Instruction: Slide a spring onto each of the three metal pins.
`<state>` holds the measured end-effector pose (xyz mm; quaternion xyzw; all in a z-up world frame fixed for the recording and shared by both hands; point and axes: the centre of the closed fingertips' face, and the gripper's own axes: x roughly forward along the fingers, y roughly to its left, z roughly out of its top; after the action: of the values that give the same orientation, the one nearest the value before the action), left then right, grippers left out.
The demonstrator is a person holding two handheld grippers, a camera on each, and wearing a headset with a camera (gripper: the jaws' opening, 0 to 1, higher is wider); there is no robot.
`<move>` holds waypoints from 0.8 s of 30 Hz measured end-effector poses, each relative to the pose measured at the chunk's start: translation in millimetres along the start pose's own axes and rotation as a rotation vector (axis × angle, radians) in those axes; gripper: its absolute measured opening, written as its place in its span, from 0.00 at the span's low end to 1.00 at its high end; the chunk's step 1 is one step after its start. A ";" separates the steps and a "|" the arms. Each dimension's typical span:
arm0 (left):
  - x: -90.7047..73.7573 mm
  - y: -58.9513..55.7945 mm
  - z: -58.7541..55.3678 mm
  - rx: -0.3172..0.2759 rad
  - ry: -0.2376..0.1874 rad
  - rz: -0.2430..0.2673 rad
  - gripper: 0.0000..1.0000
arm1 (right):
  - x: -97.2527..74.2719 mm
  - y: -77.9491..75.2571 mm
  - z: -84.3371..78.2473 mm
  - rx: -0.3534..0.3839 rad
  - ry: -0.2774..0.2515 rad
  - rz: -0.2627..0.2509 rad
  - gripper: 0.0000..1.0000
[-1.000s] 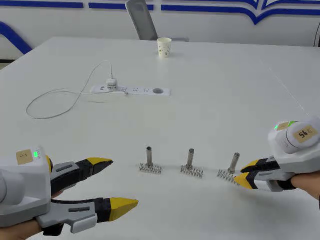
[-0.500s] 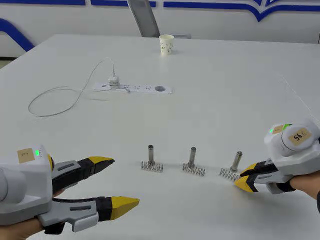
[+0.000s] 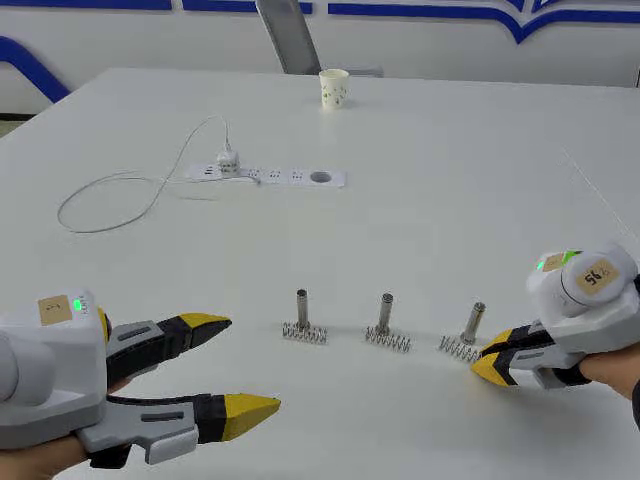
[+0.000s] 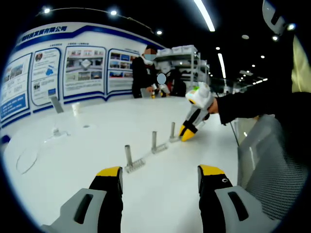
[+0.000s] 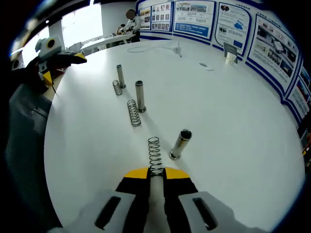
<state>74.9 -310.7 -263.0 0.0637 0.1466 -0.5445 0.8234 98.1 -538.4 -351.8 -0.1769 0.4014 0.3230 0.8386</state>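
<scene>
Your right gripper (image 5: 155,172) nipped onto a coiled steel spring (image 5: 154,150), beside the leaning silver metal pin (image 5: 179,144), your left gripper (image 4: 159,172) gaping wide, holding nothing.

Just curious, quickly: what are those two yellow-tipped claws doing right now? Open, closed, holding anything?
Left claw: open, holding nothing.
Right claw: closed on the end of the spring nearest it.

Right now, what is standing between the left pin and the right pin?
Between the left pin and the right pin stands the middle pin, with a spring lying flat at its foot, as the head view shows.
</scene>
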 end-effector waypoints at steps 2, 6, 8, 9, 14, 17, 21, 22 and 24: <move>0.7 -1.3 -0.4 0.005 0.005 -0.007 0.63 | -1.3 0.7 1.0 -0.003 -0.002 0.000 0.11; 2.7 -4.9 -1.2 0.016 0.016 -0.025 0.63 | -5.0 3.9 2.2 -0.014 0.000 0.003 0.11; 4.3 -7.4 -1.3 0.024 0.023 -0.037 0.63 | -7.9 6.2 3.5 -0.023 0.001 0.005 0.11; 5.3 -8.7 -1.2 0.027 0.026 -0.044 0.62 | -9.7 8.2 4.5 -0.030 0.001 0.007 0.11; 9.6 -13.0 0.4 0.050 0.039 -0.072 0.62 | -16.3 14.6 9.6 -0.055 0.000 0.021 0.11; 12.7 -15.7 2.5 0.067 0.048 -0.091 0.61 | -19.0 18.6 13.2 -0.070 -0.002 0.031 0.11; 17.8 -18.0 5.0 0.089 0.059 -0.113 0.61 | -21.6 25.5 18.2 -0.093 -0.002 0.047 0.11; 19.5 -18.4 5.5 0.093 0.062 -0.120 0.61 | -22.4 28.2 19.8 -0.099 0.000 0.054 0.11; 22.8 -20.7 6.8 0.102 0.064 -0.132 0.60 | -23.4 31.7 22.1 -0.110 0.002 0.059 0.11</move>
<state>65.4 -340.8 -262.4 0.1132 0.1490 -0.6020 0.7763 77.8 -512.4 -321.0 -0.2112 0.3889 0.3689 0.8174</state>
